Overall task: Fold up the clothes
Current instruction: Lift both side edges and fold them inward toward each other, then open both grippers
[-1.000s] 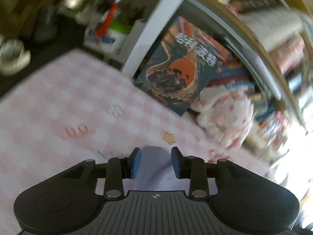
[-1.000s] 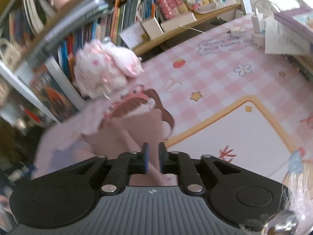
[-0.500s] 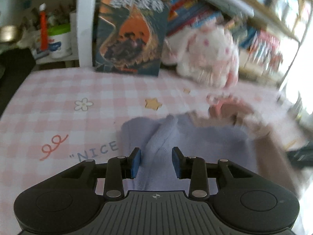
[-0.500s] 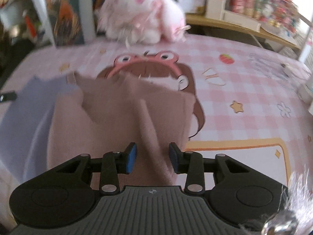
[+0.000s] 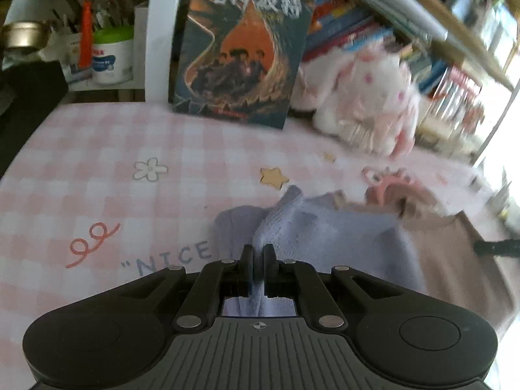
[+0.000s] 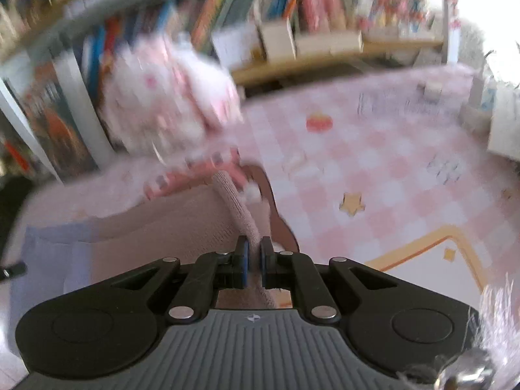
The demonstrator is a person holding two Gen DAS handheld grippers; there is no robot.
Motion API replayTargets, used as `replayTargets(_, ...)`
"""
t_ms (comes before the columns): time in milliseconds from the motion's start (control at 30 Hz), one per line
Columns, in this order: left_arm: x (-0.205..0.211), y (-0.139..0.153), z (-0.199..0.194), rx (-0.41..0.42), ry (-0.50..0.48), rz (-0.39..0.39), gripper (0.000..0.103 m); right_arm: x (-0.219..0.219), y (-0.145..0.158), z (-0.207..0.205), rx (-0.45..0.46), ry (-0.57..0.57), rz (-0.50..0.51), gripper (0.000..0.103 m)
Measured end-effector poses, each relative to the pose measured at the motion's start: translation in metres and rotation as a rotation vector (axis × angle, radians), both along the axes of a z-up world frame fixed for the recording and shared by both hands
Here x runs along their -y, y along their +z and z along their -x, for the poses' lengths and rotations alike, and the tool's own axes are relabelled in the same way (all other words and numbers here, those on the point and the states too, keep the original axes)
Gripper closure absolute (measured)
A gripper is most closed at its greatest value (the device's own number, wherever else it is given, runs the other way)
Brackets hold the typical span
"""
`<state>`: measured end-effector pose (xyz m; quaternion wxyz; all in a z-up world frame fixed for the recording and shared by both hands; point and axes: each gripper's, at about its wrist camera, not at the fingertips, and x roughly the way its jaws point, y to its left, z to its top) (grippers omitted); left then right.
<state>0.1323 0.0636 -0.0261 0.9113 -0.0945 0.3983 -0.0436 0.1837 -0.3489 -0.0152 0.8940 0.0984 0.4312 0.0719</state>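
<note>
A knitted garment lies on the pink checked mat (image 5: 97, 169), lilac (image 5: 328, 237) on one side and dusty pink (image 5: 451, 253) on the other. My left gripper (image 5: 259, 251) is low over the lilac side. Its jaws are closing and the pads pinch a raised ridge of lilac knit. In the right wrist view my right gripper (image 6: 253, 244) is over the dusty pink part (image 6: 182, 224). Its jaws are closing too and squeeze a rolled fold of pink knit that runs up and away from the fingers. The lilac part (image 6: 48, 260) shows at the left there.
A dark illustrated book (image 5: 240, 48) leans on a white post at the mat's far edge. Beside it sits a white and pink plush toy (image 5: 364, 97), also blurred (image 6: 169, 97). Bookshelves (image 6: 292, 16) stand behind. A green-lidded white jar (image 5: 112, 58) is far left.
Both grippers have gone from open around a fabric ridge to shut on it. Both have sunk a little toward the garment, and the right view has swung sideways.
</note>
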Motion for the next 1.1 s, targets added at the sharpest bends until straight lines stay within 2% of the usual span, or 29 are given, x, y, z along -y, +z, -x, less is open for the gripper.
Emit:
replayTargets(33, 0.0, 0.003, 0.0, 0.012, 0.003, -0.006, 0.091, -0.004, -0.008, -0.004, -0.021, 0.006, 0.031, 0.09)
replayTargets(100, 0.0, 0.01, 0.001, 0.04, 0.009, -0.015, 0.087, -0.004, -0.005, -0.006, -0.006, 0.01, 0.032, 0.085)
replayTargets(167, -0.001, 0.017, 0.0, 0.08, 0.019, -0.019, 0.078, -0.003, 0.004, -0.007, 0.028, 0.01, 0.014, 0.074)
replayTargets(200, -0.001, 0.018, -0.004, 0.086, 0.021, -0.018, 0.069, -0.005, 0.007, -0.008, 0.042, 0.019, 0.019, 0.071)
replayTargets(233, 0.0, 0.019, -0.009, 0.09, 0.021, -0.018, 0.065, -0.009, 0.01, -0.011, 0.052, 0.036, 0.035, 0.071)
replayTargets(367, 0.012, 0.013, -0.026, 0.07, -0.026, -0.055, 0.069, -0.025, 0.008, -0.028, 0.043, 0.104, 0.123, 0.073)
replayTargets(400, 0.017, 0.009, -0.029, 0.057, -0.043, -0.071, 0.087, -0.029, 0.005, -0.031, 0.035, 0.118, 0.145, 0.082)
replayTargets(433, 0.018, 0.008, -0.03, 0.049, -0.04, -0.081, 0.1, -0.032, 0.003, -0.033, 0.028, 0.129, 0.16, 0.093)
replayTargets(467, 0.02, 0.007, -0.031, 0.04, -0.035, -0.09, 0.1, -0.032, 0.003, -0.034, 0.036, 0.127, 0.153, 0.098)
replayTargets(500, 0.018, 0.01, -0.028, 0.06, -0.018, -0.069, 0.1, -0.03, 0.006, -0.032, 0.055, 0.113, 0.132, 0.098)
replayTargets(567, 0.012, 0.015, -0.023, 0.093, 0.022, -0.033, 0.1, -0.025, 0.013, -0.03, 0.09, 0.076, 0.075, 0.098)
replayTargets(633, 0.007, 0.007, -0.03, 0.058, 0.04, -0.013, 0.1, -0.017, 0.015, -0.032, 0.086, 0.028, 0.022, 0.098)
replayTargets(767, -0.004, -0.016, -0.043, -0.029, 0.066, 0.04, 0.099, -0.014, -0.012, -0.048, -0.016, 0.001, 0.036, 0.098)
replayTargets(933, -0.007, -0.018, -0.038, -0.025, 0.087, 0.069, 0.093, -0.012, -0.015, -0.046, -0.001, -0.007, 0.023, 0.096)
replayTargets(967, -0.008, -0.014, -0.037, -0.026, 0.092, 0.073, 0.092, -0.012, -0.013, -0.045, 0.003, -0.004, 0.032, 0.092)
replayTargets(1000, -0.008, -0.009, -0.035, -0.019, 0.099, 0.076, 0.089, -0.011, -0.01, -0.043, 0.008, -0.006, 0.035, 0.085)
replayTargets(1067, -0.007, 0.003, -0.024, 0.016, 0.115, 0.05, 0.078, -0.009, -0.004, -0.038, 0.022, -0.004, 0.038, 0.077)
replayTargets(1100, -0.005, 0.009, -0.018, 0.037, 0.124, 0.025, 0.066, -0.007, -0.001, -0.034, 0.033, 0.006, 0.031, 0.074)
